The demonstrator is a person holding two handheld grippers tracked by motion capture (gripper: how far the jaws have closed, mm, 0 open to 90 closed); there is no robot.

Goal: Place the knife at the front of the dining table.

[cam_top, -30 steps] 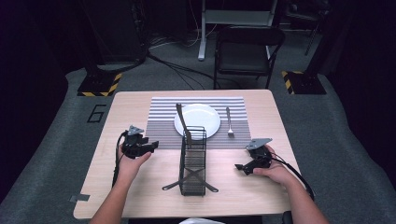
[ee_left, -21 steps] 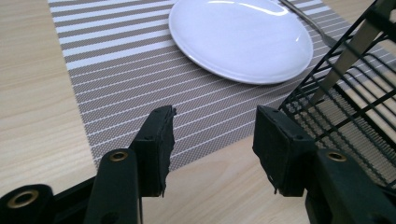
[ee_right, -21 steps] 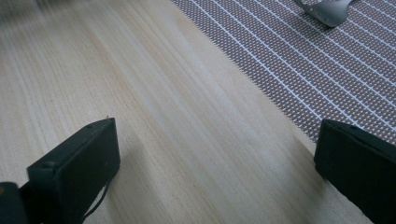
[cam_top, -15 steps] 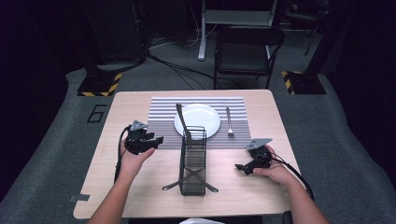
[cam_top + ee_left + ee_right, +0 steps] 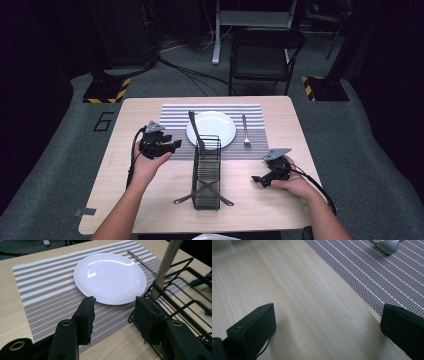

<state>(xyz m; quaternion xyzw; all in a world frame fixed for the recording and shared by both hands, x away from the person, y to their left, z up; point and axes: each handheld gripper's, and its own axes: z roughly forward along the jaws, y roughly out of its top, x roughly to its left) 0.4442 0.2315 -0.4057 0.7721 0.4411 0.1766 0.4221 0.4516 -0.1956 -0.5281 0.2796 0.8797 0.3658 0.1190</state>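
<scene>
Left gripper (image 5: 172, 144) hovers just left of the wire rack (image 5: 206, 172), jaws half open and just been closing, nothing between them. A knife (image 5: 196, 132) stands in the rack's far end. Right gripper (image 5: 257, 178) sits right of the rack on the bench (image 5: 150, 200), wide open and empty.

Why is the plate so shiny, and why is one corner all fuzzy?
In the left gripper view the white plate shows bright glare patches, reflected light on its glossy surface. In the right gripper view the table blurs at the top left corner. The high view is dark around the lit table.
</scene>
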